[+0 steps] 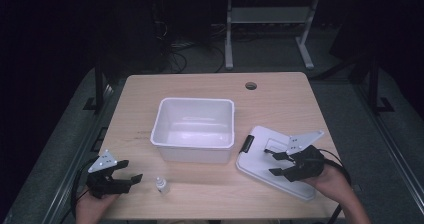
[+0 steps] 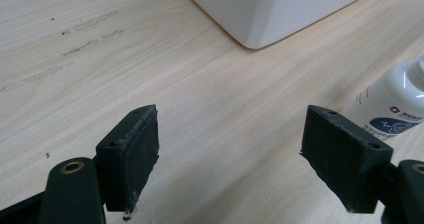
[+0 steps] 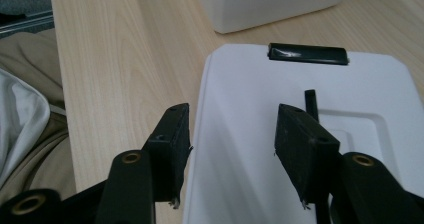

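Note:
A white bin [image 1: 195, 129] stands empty at the table's middle. To its right a white lid [image 1: 260, 166] lies flat, with a black latch [image 1: 246, 143] at its near-bin end. My right gripper [image 1: 273, 164] hovers over the lid, open; in the right gripper view the lid [image 3: 250, 84] has its long edge running between the jaws of the gripper [image 3: 233, 115], pads clear of it. A small white bottle [image 1: 161, 185] stands near the front edge. My left gripper [image 1: 131, 170] is open just left of it, nothing between its jaws [image 2: 232, 121]; the bottle [image 2: 400, 104] sits beyond the right jaw.
The wooden table [image 1: 150, 89] has a cable hole [image 1: 251, 85] at the back right. Bare wood lies left of the bin [image 2: 270, 9]. Behind the table stands another table's metal frame [image 1: 270, 19]. The person's clothing [image 3: 20, 114] shows past the table's front edge.

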